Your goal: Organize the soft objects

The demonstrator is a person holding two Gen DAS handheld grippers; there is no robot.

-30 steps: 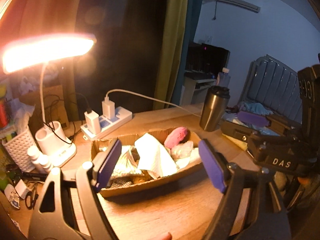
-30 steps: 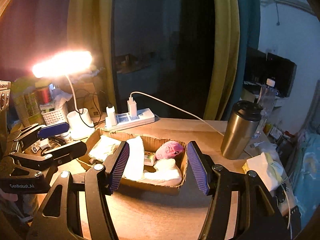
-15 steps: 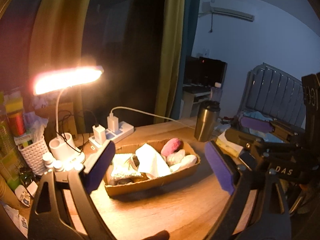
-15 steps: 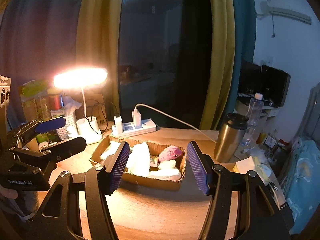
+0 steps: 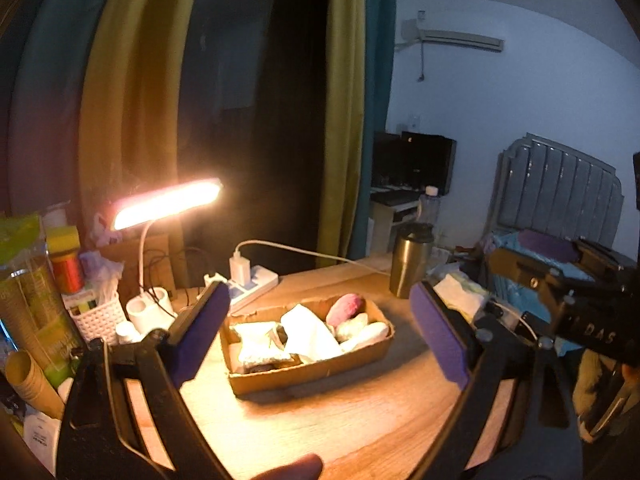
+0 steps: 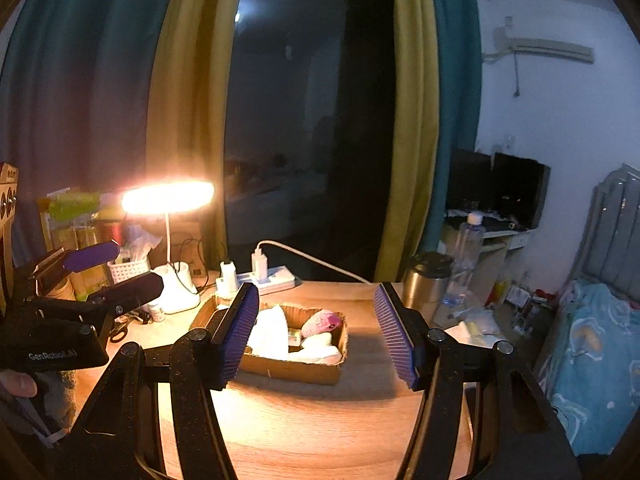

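Note:
A shallow cardboard box (image 5: 320, 372) sits on the wooden table; it also shows in the right wrist view (image 6: 296, 370). It holds several soft things: a pink plush (image 5: 345, 308) (image 6: 322, 322), white cloths (image 5: 310, 334) (image 6: 270, 332) and a silvery packet (image 5: 258, 344). My left gripper (image 5: 320, 332) is open and empty, held back above the near side of the box. My right gripper (image 6: 318, 332) is open and empty, also held back from the box. Each gripper shows in the other's view, the right gripper (image 5: 568, 276) and the left gripper (image 6: 100, 276).
A lit desk lamp (image 5: 168, 204) stands at the back left beside a power strip (image 5: 250, 286) with chargers. A steel tumbler (image 5: 410, 260) stands at the back right, with a white cloth (image 5: 460, 296) beside it. Clutter and a white basket (image 5: 96, 312) fill the left edge.
Both grippers have pulled back and up from the box, which now looks smaller and farther. Both stay open and empty. The box contents have not moved.

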